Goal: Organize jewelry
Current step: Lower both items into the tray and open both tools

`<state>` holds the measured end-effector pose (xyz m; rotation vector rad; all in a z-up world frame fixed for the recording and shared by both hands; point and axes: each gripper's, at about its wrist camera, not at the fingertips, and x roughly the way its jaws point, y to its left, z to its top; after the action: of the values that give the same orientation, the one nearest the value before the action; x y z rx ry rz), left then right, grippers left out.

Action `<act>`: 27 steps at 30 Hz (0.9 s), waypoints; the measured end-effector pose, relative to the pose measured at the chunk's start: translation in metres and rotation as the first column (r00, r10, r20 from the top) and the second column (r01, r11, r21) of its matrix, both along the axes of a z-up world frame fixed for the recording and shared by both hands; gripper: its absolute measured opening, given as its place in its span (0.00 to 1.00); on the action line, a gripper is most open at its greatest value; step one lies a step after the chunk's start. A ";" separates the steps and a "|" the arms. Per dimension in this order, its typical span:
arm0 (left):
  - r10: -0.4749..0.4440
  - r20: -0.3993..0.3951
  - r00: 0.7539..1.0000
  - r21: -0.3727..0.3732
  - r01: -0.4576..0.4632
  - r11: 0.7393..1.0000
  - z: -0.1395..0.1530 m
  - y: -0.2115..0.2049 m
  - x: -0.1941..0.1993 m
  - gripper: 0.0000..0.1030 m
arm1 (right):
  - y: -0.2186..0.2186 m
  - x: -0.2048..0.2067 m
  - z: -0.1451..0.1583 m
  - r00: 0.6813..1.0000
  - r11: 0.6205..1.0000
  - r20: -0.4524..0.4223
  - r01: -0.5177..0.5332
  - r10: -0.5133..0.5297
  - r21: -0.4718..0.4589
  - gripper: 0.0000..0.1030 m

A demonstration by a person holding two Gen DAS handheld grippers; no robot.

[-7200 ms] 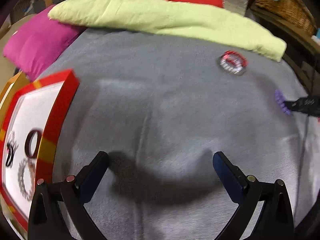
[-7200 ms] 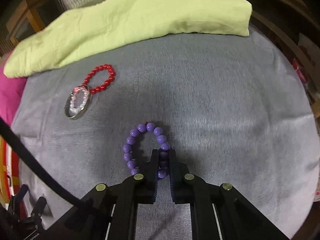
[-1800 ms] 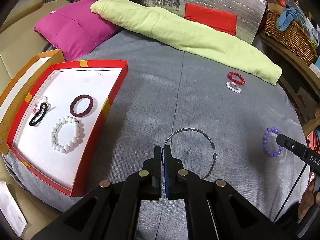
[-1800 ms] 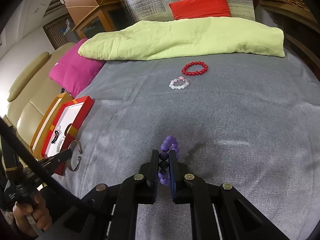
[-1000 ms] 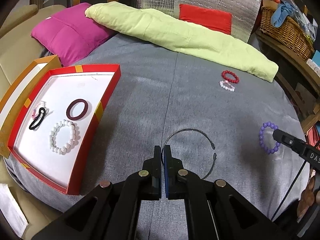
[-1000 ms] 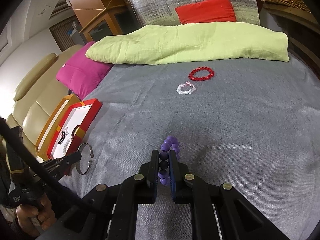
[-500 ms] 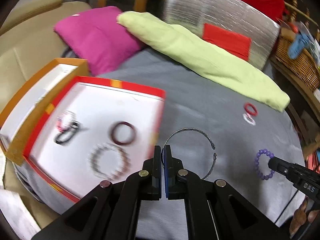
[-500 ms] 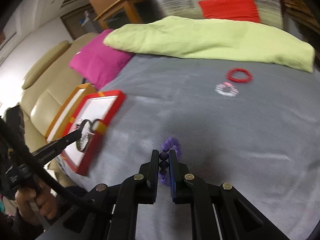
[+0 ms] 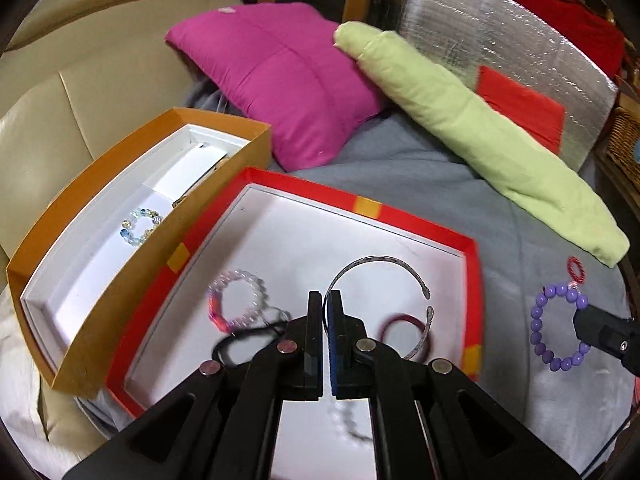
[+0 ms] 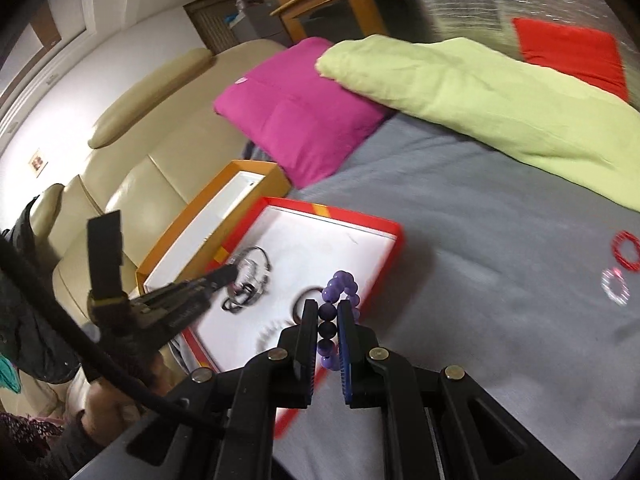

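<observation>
My left gripper (image 9: 325,300) is shut on a thin silver cuff bangle (image 9: 380,260) and holds it above the white floor of the red tray (image 9: 474,276). In the tray lie a clear-and-pink bead bracelet (image 9: 236,300), a black hair tie (image 9: 240,340) and a dark red ring (image 9: 400,322). My right gripper (image 10: 324,312) is shut on a purple bead bracelet (image 10: 340,284), held over the tray's right edge (image 10: 394,232); the bracelet also shows in the left wrist view (image 9: 558,326). A red bracelet (image 10: 626,250) and a clear bracelet (image 10: 616,282) lie on the grey blanket.
An orange box (image 9: 100,208) with a pale bead bracelet (image 9: 140,226) stands left of the red tray. A magenta pillow (image 9: 288,76) and a green folded cloth (image 9: 472,128) lie behind. A beige sofa (image 10: 132,148) is at the left.
Both grippers have swung left towards the red tray with their bracelets. The left gripper with the bangle now hangs over the tray's floor; the right one reaches its edge.
</observation>
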<state>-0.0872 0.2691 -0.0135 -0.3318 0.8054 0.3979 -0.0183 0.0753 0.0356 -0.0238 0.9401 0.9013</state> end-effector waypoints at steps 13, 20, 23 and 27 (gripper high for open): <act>0.052 -0.045 0.998 -0.025 -0.054 0.998 -0.023 0.049 0.024 0.02 | 0.090 0.045 -0.040 0.993 0.999 -0.110 -0.043 0.042 -0.010 0.10; 0.054 -0.072 0.996 -0.037 -0.057 0.998 -0.031 0.062 0.038 0.02 | 0.110 0.061 -0.054 0.987 0.999 -0.156 -0.042 0.041 -0.003 0.10; 0.050 -0.094 0.994 -0.048 -0.054 0.997 -0.037 0.064 0.045 0.02 | 0.111 0.072 -0.074 0.982 0.999 -0.190 -0.004 -0.006 -0.050 0.10; 0.045 -0.113 0.993 -0.059 -0.052 0.997 -0.045 0.066 0.050 0.02 | 0.108 0.078 -0.084 0.984 0.996 -0.176 0.023 -0.038 -0.085 0.10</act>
<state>-0.0373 0.3350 -0.0583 -0.3898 0.9213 0.4404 0.0596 0.1828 -0.0482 0.0003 1.1404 0.8453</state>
